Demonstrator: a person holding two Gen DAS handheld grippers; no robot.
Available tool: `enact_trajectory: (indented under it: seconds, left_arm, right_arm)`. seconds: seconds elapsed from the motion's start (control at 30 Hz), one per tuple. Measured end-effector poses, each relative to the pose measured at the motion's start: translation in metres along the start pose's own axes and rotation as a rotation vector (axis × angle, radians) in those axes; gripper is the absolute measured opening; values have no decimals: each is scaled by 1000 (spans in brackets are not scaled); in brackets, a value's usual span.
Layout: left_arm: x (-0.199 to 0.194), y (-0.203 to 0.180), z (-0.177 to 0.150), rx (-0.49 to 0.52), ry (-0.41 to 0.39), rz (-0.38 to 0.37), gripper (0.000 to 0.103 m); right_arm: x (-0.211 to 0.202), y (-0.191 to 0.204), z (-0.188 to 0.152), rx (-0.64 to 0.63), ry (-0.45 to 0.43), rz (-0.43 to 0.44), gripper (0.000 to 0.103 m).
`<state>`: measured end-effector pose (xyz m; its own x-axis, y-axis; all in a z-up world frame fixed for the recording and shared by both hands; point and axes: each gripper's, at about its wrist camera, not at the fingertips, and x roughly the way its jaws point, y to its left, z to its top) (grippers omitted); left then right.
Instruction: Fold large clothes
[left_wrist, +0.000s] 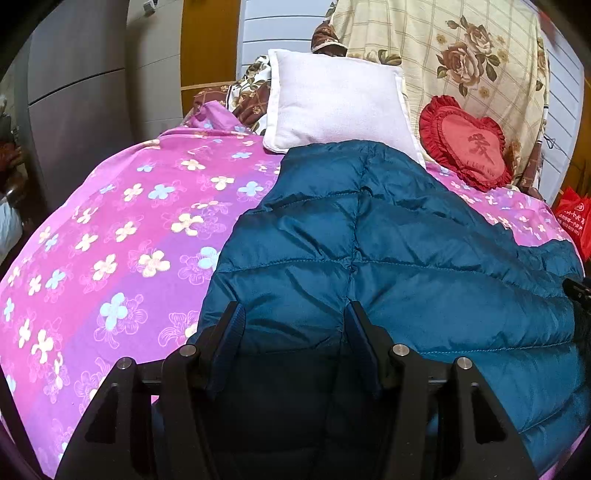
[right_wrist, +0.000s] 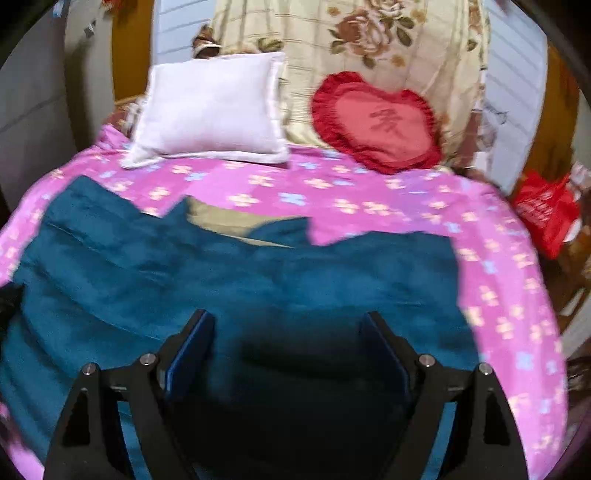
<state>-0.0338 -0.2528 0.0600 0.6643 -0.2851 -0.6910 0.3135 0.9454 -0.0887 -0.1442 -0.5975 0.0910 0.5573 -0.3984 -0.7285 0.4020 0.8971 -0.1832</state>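
Black left gripper (left_wrist: 291, 314) clamps the near hem of the blue jacket (left_wrist: 388, 236), which stretches up the frame across the pink sheet (left_wrist: 110, 229). Right gripper (right_wrist: 288, 321) hangs released over the jacket's lower middle, touching nothing.

— What do I have at the head of the bed?
— White pillow (left_wrist: 338, 99) at twelve o'clock, red heart cushion (left_wrist: 466, 142) at two, both on my pink flowered sheet (left_wrist: 122, 236); red bag (right_wrist: 546, 212) beyond.
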Motion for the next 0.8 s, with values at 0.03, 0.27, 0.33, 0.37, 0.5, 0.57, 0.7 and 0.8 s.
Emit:
enact_trajectory:
  seconds: [0.03, 0.27, 0.33, 0.37, 0.5, 0.57, 0.7, 0.8]
  left_arm:
    - [0, 0, 0, 3, 0, 1, 34]
    - [3, -2, -3, 23, -8, 8, 36]
    - [3, -2, -4, 23, -6, 8, 36]
    - [4, -2, -4, 23, -5, 8, 36]
    - [4, -2, -5, 25, -6, 12, 36]
    - [4, -2, -5, 26, -7, 13, 36]
    - [4, -2, -5, 27, -10, 14, 36]
    - [5, -1, -6, 31, -17, 16, 37]
  right_arm:
    - [5, -13, -3, 28, 12, -29, 86]
    - [49, -54, -18, 230, 61, 36, 96]
    - [49, -48, -18, 214, 63, 14, 97]
    - [47, -46, -18, 208, 60, 3, 96]
    - [12, -28, -14, 216, -21, -3, 96]
    - [-9, -11, -7, 212, -83, 80, 96]
    - [-12, 39, 18, 133, -58, 240, 96]
    - [-6, 83, 24, 48, -56, 296, 95]
